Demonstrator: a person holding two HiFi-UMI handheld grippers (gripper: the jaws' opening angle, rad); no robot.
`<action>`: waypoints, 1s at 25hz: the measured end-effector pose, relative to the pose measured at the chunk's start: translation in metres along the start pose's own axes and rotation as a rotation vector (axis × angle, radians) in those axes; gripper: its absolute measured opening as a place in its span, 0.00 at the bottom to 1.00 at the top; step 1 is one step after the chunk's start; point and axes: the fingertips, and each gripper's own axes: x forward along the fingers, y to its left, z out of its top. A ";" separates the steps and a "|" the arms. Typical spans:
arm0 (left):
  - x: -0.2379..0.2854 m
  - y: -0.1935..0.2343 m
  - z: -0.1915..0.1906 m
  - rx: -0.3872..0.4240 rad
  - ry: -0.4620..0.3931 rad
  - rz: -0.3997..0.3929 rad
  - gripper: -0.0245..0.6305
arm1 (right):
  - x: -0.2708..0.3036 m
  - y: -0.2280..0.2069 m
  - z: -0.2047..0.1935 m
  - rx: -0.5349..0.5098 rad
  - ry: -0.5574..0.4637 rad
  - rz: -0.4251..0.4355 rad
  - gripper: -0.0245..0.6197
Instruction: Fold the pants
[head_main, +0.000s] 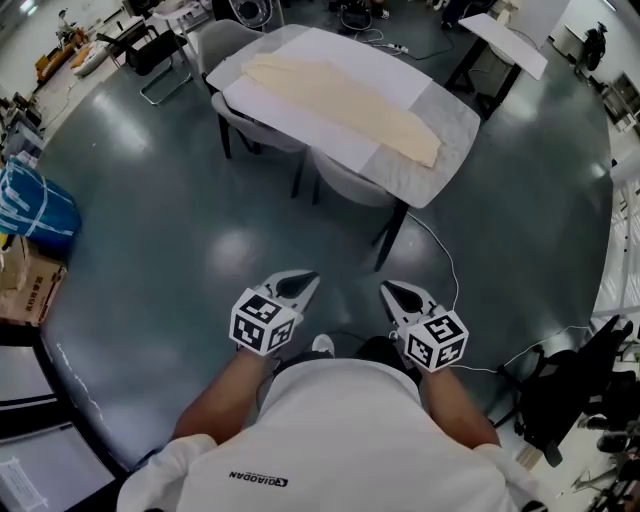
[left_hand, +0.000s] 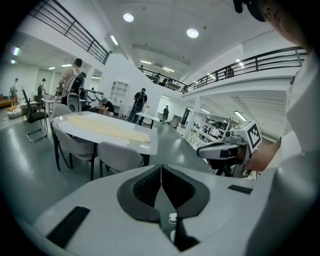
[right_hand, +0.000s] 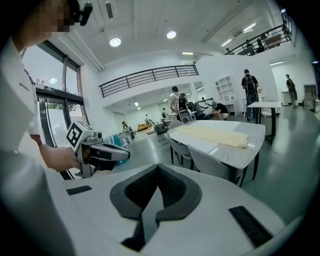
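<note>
Cream pants (head_main: 345, 102) lie stretched lengthwise on a white table (head_main: 440, 150) far ahead of me; they also show as a pale strip in the left gripper view (left_hand: 107, 128) and the right gripper view (right_hand: 215, 134). My left gripper (head_main: 303, 283) and right gripper (head_main: 391, 291) are held side by side over the grey floor, well short of the table. Both have their jaws closed together with nothing between them. Each gripper shows in the other's view, the right gripper (left_hand: 202, 150) and the left gripper (right_hand: 125, 153).
Grey chairs (head_main: 350, 185) are tucked under the table's near side. A cable (head_main: 452, 270) runs across the floor to the right. A blue bag (head_main: 35, 205) and cardboard box (head_main: 28, 285) sit at left. A second table (head_main: 505, 40) stands behind; people stand in the distance.
</note>
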 end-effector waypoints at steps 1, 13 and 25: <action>-0.002 0.007 0.000 -0.009 -0.002 0.006 0.09 | 0.006 0.002 0.001 0.003 0.008 0.006 0.07; -0.004 0.055 -0.003 -0.083 -0.036 0.046 0.09 | 0.069 -0.009 0.018 0.034 0.018 0.058 0.07; 0.033 0.128 0.035 -0.101 -0.031 0.116 0.09 | 0.151 -0.076 0.069 0.051 -0.040 0.034 0.07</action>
